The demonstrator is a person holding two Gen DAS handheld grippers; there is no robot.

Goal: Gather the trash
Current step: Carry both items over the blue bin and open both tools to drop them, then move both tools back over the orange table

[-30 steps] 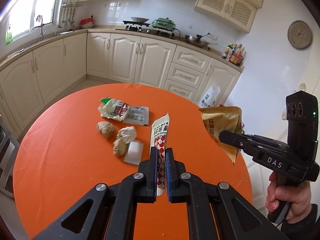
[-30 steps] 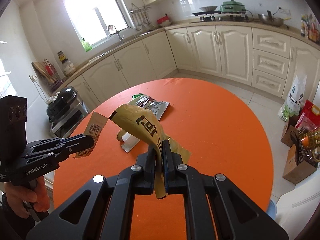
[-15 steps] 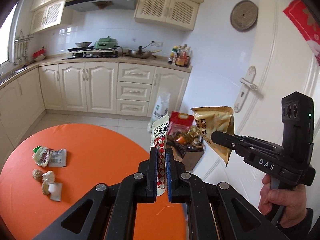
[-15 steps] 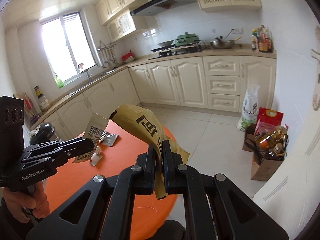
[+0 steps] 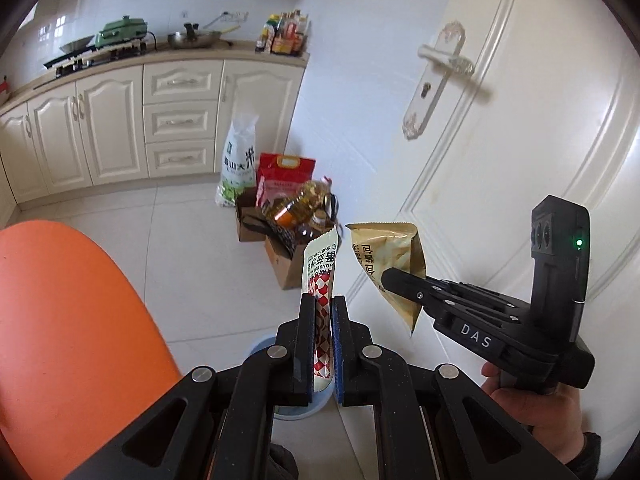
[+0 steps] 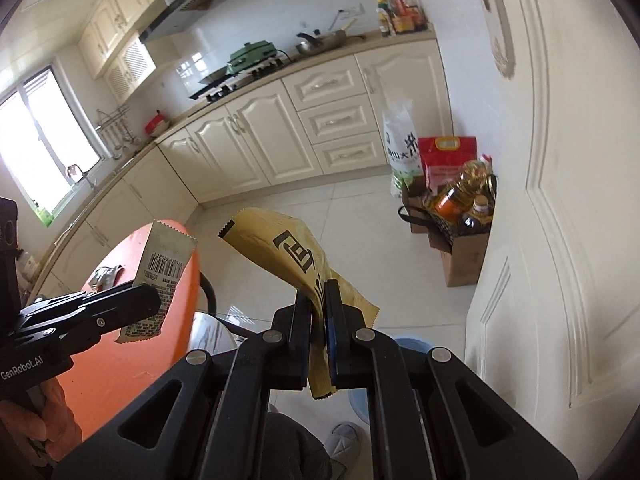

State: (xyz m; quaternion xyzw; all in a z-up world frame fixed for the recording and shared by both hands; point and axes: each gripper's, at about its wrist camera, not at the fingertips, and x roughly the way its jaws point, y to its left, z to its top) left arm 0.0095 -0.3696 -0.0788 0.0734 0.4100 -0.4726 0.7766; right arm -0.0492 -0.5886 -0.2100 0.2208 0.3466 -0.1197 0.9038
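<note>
White floor tiles (image 5: pixel 192 240) and cream cabinets (image 5: pixel 100 128) fill the background, and a white door (image 5: pixel 520 140) is seen at the right side. Only the rounded edge of the orange surface (image 5: pixel 60 320) is seen at the left in the left wrist view. The left tool (image 5: pixel 322 334) is closed on a white sachet (image 5: pixel 320 268) with a red checked pattern, which stands upright between the pads. The right tool (image 6: pixel 318 330) is closed on a tan wrapper (image 6: pixel 280 240), which bends over to the left above the jaws. In each view the other tool is seen at the side with its item, held off the surface over the floor. A blue bin (image 6: pixel 412 346) is partly seen on the floor below the tools, mostly hidden by them. More wrappers (image 6: pixel 105 274) lie on the surface, far back in the right wrist view. Boxes (image 5: pixel 280 256) with oil bottles (image 5: pixel 298 204) and two bags (image 5: pixel 240 164) stand near the door.
</note>
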